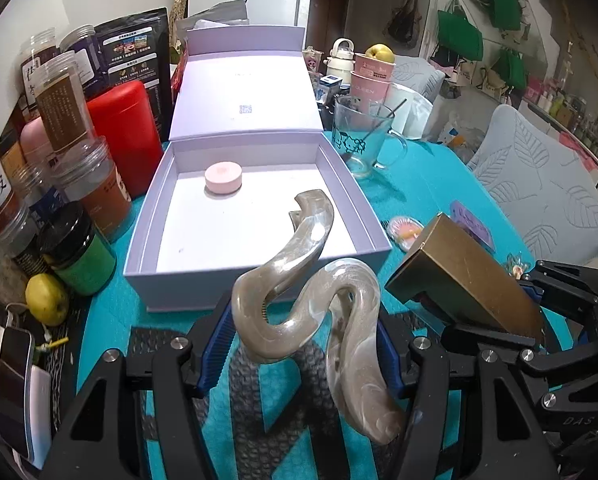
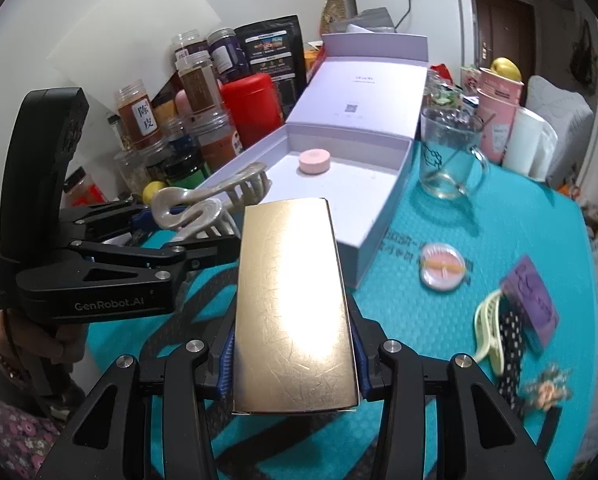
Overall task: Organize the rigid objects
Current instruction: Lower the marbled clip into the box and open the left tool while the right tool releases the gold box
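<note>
Left gripper [image 1: 299, 344]: blue pads pinch a pearly hair claw [image 1: 303, 284] on both sides; claw held above the mat, teeth end pointing toward the box. In the right wrist view the same gripper [image 2: 179, 224] comes in from the left, claw [image 2: 207, 204] teeth just over the box's near-left rim, a hand [image 2: 39, 336] on its handle

Right gripper [image 2: 295, 360]: pads pressed on the long sides of a gold case [image 2: 295, 300], flat face up, lifted clear of the mat. From the left wrist view the case [image 1: 463, 280] sits tilted in the right gripper [image 1: 491, 320], just right of the claw, apart from it

Ahead of both: open lilac box [image 1: 341, 184], lid [image 1: 247, 92] leaning back. Inside, one pink puck [image 1: 223, 176] near the far-left corner; rest of the floor bare

Beside the box: glass mug [image 2: 451, 152] with a stirrer to its right; jars [image 1: 71, 120] and a red tin [image 1: 127, 136] to its left

On the teal mat [image 2: 439, 220], right side: round pink compact [image 2: 443, 266], purple card [image 2: 531, 304], yellow clip [image 2: 489, 328] beside a dotted band [image 2: 511, 344]. Those last items are blurred
</note>
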Tool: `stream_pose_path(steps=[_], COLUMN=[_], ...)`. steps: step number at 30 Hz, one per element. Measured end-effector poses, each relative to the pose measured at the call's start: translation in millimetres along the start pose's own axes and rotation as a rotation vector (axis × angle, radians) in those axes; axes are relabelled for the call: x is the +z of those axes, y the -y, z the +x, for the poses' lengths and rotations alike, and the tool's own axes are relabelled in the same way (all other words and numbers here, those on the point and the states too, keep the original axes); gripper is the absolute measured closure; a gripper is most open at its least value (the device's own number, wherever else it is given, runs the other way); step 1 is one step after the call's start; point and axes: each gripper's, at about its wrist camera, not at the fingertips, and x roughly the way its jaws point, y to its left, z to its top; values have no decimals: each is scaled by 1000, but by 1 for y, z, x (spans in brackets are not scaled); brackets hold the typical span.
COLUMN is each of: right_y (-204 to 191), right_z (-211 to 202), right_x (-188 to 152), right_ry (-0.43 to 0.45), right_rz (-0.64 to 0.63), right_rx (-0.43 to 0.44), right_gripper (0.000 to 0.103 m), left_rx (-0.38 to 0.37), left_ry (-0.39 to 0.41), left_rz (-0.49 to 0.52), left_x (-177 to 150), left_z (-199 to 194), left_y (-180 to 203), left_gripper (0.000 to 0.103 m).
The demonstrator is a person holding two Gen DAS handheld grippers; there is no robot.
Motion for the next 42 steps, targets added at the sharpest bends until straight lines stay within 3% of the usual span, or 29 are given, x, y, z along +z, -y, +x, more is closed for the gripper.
stream_pose_path(steps=[19,32,42], right_y=[21,28,42], right_z=[21,49,81], right_x=[66,114,132], right_ry=[20,48,36], right_rz=[-58,-104,-68], right_rx=[-11,-5,-7], right_gripper=[59,59,59], left_rx=[12,51,86], left_ry=[32,64,31], left_rz=[36,31,2], left_x=[62,103,113], left_z=[21,42,69], left_y=[-10,-44,-69], left_gripper=[42,42,42])
